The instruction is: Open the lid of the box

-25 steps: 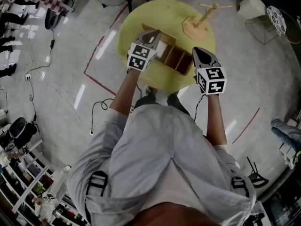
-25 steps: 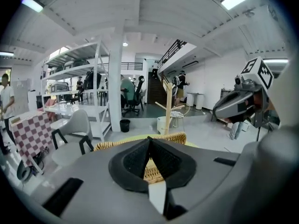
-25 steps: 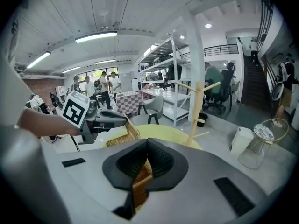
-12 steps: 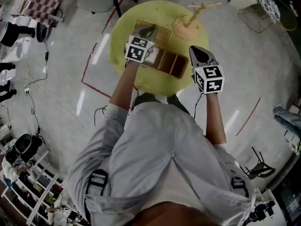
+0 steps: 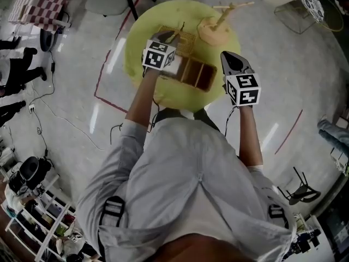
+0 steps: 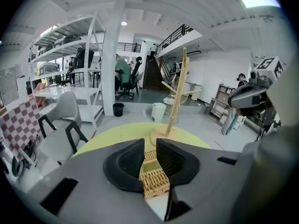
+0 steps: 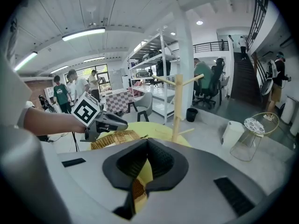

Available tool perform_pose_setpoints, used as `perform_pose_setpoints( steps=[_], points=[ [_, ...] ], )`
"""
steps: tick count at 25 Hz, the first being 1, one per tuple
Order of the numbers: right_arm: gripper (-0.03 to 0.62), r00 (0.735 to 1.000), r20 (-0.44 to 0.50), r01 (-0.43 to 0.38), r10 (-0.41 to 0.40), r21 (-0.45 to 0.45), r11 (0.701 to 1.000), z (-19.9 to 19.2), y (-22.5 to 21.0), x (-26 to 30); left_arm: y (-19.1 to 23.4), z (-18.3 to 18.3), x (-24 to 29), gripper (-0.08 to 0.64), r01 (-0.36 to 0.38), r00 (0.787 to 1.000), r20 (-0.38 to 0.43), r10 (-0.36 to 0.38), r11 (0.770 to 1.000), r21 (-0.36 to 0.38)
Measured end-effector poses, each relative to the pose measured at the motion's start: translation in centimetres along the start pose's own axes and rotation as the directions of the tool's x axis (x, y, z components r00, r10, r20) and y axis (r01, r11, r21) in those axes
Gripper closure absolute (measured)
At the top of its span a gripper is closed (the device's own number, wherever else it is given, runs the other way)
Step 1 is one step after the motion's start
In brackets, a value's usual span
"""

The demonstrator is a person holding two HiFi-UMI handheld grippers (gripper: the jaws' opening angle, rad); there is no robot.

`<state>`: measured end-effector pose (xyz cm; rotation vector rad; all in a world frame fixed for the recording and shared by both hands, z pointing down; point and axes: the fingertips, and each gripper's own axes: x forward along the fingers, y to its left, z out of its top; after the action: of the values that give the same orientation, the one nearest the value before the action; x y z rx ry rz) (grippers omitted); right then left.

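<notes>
The wicker box (image 5: pixel 195 73) stands on the round yellow table (image 5: pixel 139 42), its brown compartments showing. Its woven lid (image 5: pixel 186 38) is swung back to the far side. My left gripper (image 5: pixel 173 39) is at the lid's near edge. In the left gripper view its jaws (image 6: pixel 150 146) are opening, with a gap between them. The lid (image 6: pixel 156 182) lies in and under that gap, and the pads do not press on it. My right gripper (image 5: pixel 230 58) hovers by the box's right end. Its jaws (image 7: pixel 147 143) are shut with nothing between them.
A wooden branched stand (image 5: pixel 221 25) rises on the table's far right, just beyond the box. A grey chair (image 5: pixel 112 1) stands past the table. Cables (image 5: pixel 65 111) lie on the floor at the left. A white bin and a wire basket (image 5: pixel 305 15) are at the far right.
The left gripper has carried the lid up and back to the far side, and its jaws have parted. The right gripper has hardly moved.
</notes>
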<state>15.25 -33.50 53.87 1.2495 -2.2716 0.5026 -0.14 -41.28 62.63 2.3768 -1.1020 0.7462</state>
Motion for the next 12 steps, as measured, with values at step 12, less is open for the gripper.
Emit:
perform_pose_setpoints(
  steps=[12],
  points=[
    [0.569,0.997,0.079,0.023,-0.017,-0.069,0.997,3.2,0.5,-2.7,-0.7,1.5,-5.9,0.517,-0.068,0.988,0.134,0.070,0.997,-0.023]
  ],
)
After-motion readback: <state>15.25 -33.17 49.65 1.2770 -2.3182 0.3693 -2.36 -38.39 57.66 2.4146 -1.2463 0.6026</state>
